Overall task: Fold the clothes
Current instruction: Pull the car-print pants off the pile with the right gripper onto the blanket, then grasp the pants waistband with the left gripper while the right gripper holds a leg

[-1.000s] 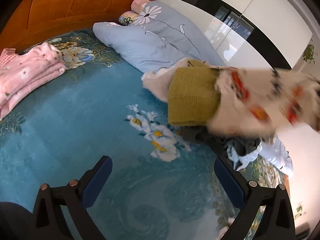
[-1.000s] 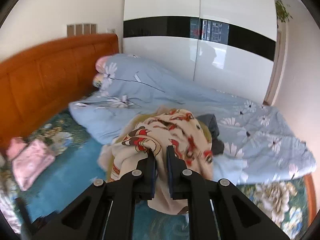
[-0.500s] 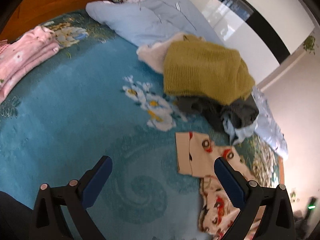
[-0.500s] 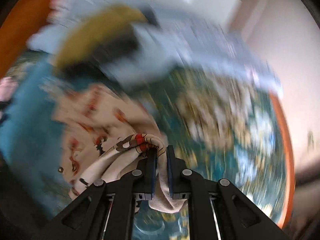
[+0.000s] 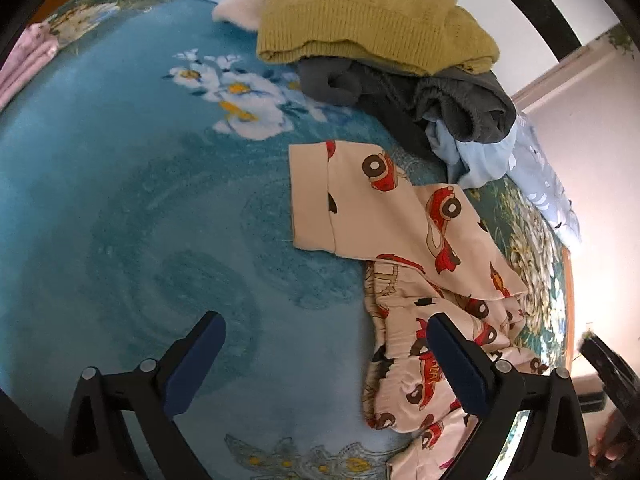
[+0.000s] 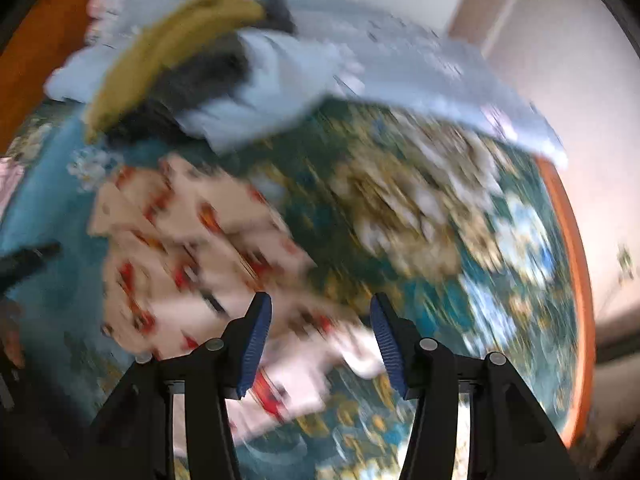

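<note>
My left tongs [image 5: 326,354] hang wide open over the teal flowered bedspread [image 5: 120,200], gripping nothing. My right tongs [image 6: 320,336] are open too, blue pads parted and nothing between them; that view is badly smeared, so I cannot judge finer detail there.

The piece I am working on is the cream cotton garment printed with red cars [image 5: 416,240]. It lies crumpled on the bedspread, just in front of my left tongs and slightly right of them, with one flat cuffed end [image 5: 310,196] stretched towards the pile and the rest bunched near my right-hand finger. In the right view it sits just ahead of those tongs, to their left [image 6: 180,248].

It looks thin, light and floppy to me: it will sag and twist the moment I lift it, and a pinch in the middle would only drag up a wad. I would take it by the cuffed hem's corners, one per tong, and pull it taut and flat.

Behind it, the mustard knitted sweater [image 5: 372,16] lies on dark grey clothes [image 5: 440,96].
</note>
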{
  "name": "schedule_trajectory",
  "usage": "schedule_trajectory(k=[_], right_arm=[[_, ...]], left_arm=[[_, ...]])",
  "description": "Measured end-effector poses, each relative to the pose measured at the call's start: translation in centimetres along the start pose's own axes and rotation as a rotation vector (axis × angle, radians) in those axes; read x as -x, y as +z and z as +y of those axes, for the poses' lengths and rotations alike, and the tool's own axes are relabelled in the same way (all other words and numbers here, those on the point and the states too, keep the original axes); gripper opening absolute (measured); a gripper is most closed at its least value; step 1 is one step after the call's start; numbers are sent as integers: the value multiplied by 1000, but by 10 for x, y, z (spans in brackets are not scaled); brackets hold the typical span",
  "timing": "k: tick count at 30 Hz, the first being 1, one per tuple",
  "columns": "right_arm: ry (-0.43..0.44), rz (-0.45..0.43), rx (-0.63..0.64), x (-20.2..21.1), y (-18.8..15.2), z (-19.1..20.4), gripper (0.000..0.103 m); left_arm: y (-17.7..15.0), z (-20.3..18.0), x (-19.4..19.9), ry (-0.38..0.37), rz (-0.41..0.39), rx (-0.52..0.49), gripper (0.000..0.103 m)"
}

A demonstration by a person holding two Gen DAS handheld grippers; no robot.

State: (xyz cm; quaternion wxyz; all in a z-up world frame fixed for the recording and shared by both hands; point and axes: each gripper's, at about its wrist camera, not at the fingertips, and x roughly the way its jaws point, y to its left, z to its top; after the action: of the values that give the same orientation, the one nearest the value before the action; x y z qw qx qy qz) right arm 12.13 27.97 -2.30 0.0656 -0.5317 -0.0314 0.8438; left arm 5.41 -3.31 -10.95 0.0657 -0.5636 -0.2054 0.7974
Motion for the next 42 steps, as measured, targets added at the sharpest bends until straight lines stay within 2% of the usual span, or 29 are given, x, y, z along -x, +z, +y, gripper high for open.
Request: schedule_trajectory(k=[4,7,10,15,16,17,19,21,25,28,32,35,39,40,41,42], right_arm=[[196,18,138,-51,28,83,53],[246,36,347,-89,40,155,53],[231,35,518,-112,41,206,53],[146,52,680,-147,41,242,51],[157,58,669,-150,44,241,47],[182,67,646,-151,48,238,36],[219,61,563,-146,61,230,30],[273,49,459,-139,73,213,27],[390,42,250,-127,91,167,26],[480,92,151,-133,99,150,28],[430,85,165,-146,104,161,31],[422,93,195,-151,114,169,41],[401,90,248,-153,124,174,41],[406,88,244,-152,126,174,38],[415,84,233,-151,128,173,11],[423,81,223,-150,129,172,2]], left_arm=[[11,31,11,67,-57,93,101],[15,53,13,79,-81,183,101],[17,68,13,76,-86,246,101],[17,59,8,75,-72,216,101],[17,55,6,70,-68,196,101],[17,50,5,63,-62,174,101],[16,41,0,38,-42,141,100],[14,32,-9,-6,-6,127,101],[9,4,-26,-70,56,23,100],[5,-14,-32,-73,76,-49,100],[4,-18,-34,-47,93,-95,100],[5,-15,-39,-39,100,-89,100],[4,-20,-46,-53,105,-93,100],[5,-23,-46,-65,103,-97,100],[6,-26,-47,-78,100,-102,100],[7,-28,-47,-104,101,-99,100]])
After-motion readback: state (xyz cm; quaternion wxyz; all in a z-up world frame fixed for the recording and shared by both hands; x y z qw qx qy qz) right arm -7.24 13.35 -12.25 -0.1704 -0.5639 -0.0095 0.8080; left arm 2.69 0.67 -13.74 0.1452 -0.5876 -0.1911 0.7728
